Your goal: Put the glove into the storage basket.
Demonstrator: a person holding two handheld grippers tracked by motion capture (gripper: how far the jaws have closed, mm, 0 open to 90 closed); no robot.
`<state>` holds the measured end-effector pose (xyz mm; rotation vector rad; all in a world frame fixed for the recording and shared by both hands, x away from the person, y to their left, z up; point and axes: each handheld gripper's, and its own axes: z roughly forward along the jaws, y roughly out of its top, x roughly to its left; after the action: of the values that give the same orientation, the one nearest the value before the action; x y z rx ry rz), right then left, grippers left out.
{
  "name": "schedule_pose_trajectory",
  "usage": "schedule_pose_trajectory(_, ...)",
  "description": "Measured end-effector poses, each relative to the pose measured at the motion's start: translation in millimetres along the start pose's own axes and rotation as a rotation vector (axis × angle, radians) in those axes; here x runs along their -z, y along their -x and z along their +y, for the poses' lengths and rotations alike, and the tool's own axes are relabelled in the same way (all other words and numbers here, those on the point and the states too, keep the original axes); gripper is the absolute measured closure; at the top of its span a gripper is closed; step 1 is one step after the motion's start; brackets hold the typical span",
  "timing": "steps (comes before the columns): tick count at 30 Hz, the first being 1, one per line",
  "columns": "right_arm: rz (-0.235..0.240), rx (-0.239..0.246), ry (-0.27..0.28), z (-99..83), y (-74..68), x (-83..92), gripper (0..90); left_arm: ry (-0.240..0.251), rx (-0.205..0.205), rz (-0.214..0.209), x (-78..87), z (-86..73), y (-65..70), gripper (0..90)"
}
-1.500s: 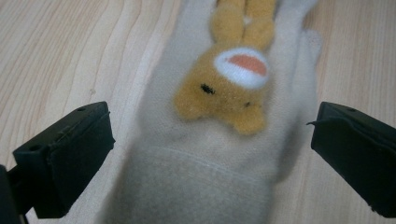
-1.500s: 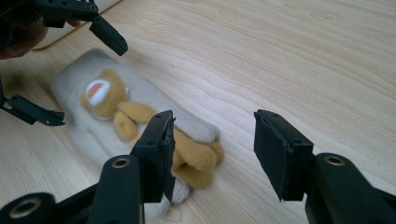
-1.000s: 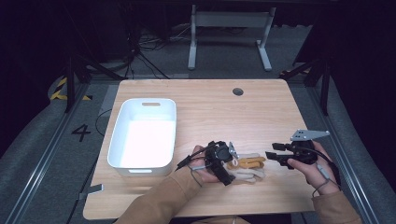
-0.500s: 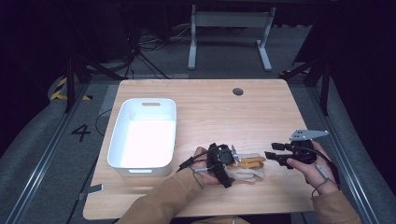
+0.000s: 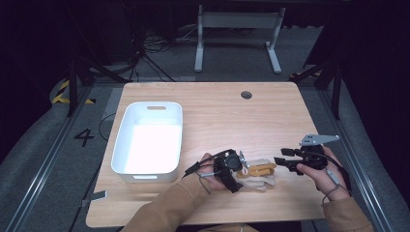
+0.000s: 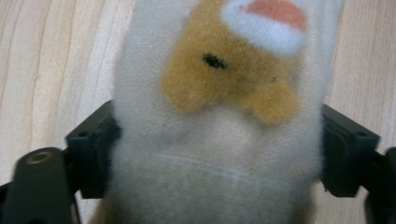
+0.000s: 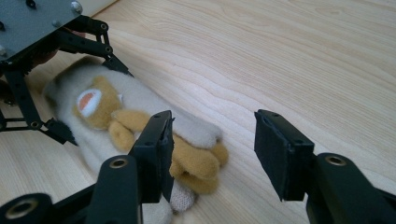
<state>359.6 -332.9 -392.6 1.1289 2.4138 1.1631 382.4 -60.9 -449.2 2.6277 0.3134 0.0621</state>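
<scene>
Near the table's point(image 5: 217, 116) front edge — plush toy point(image 5: 258, 175) lengthwise left-right, left claw point(image 5: 240, 170) gripping it, right claw point(image 5: 282, 157) wide.

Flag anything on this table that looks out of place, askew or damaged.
Nothing stands out. The plush toy lies flat on the table between the left tongs' jaws, the right tongs wait open beside it, and the white bin sits upright.

Cream-and-tan plush toy point(image 5: 256, 175) — lying flat on the table point(image 5: 217, 111).
</scene>
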Motion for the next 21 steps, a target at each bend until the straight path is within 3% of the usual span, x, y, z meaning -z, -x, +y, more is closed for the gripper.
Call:
schedule_pose_trajectory(4, 0.002, -0.001, 0.001, 0.0, -0.1, 0.0, 48.2, 0.010, -0.006, 0.001, 0.7, 0.0, -1.1, 22.8)
schedule_pose_trajectory(15, 0.008, -0.001, 0.001, -0.5, -0.1, -1.1, 48.1, 0.021, -0.009, -0.002, -1.8, 1.9, -2.5, 19.6)
schedule_pose_trajectory(16, 0.009, -0.001, 0.002, -0.4, -0.3, -1.2, 48.1, 0.020, -0.014, -0.007, -0.7, 2.0, -2.0, 25.7)
schedule_pose_trajectory(21, 0.009, -0.002, 0.002, -0.4, -0.7, -0.9, 48.1, 0.006, -0.005, 0.001, 2.2, 4.2, 1.6, 37.0)
